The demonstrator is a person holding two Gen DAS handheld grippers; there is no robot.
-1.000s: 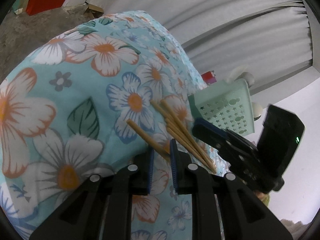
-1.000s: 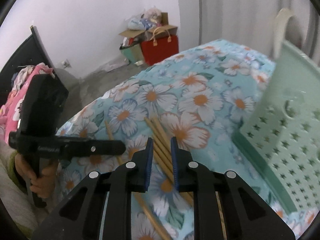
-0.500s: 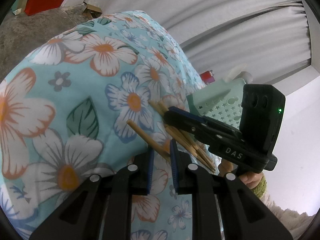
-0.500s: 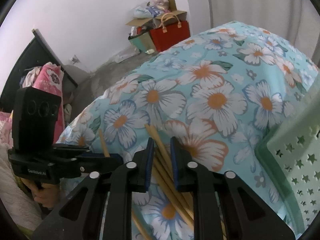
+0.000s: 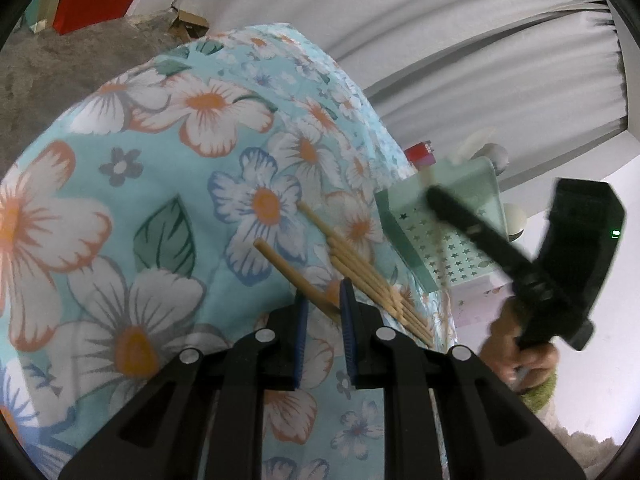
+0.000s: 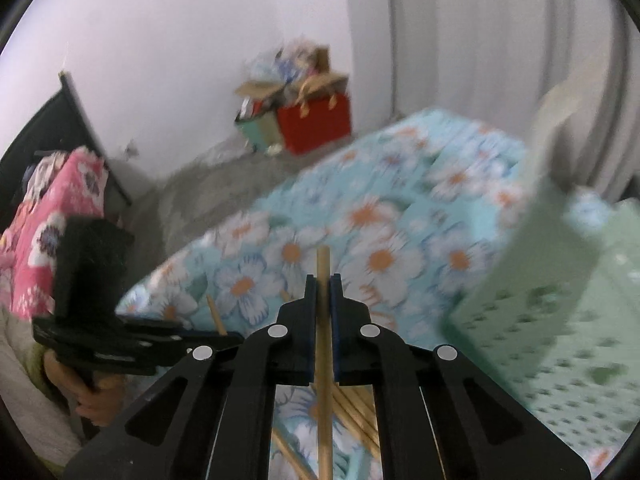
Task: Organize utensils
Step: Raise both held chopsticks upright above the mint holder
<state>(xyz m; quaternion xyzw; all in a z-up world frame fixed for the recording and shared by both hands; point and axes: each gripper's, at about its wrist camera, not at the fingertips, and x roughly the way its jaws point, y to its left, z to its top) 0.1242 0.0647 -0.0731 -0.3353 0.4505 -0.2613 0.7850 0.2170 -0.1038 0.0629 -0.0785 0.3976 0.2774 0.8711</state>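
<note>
- R gripper (image 6: 322, 280): jaws just closed on one chopstick (image 6: 323, 344), now pinched between the blue pads. The stick runs straight along the fingers, its tip poking out past them on the far side.
- L gripper (image 5: 323, 300): jaws narrow, a second chopstick (image 5: 296, 276) crossing the gap. Looks held, but can't tell if the pads really press on it.
- Rest of the chopsticks (image 5: 368, 276) lie bundled on the floral cloth (image 5: 120, 200), just right of the L gripper and near the green basket (image 5: 452, 240).
- Handling, my guess: thin wooden sticks, light, stiff, smooth. Likely to swivel or slip in a two-pad pinch. Best hold is near mid-length for balance. R grip sits near the far end, so the long tail could swing.
- Cloth is soft, so the sticks lie flush, hard to get under. Take one from the side.
- Hard to see: R view is motion-blurred, basket detail smeared and its inside not visible. The lower end of the held stick is cut off by the frame. In the L view the R gripper hides part of the basket.
</note>
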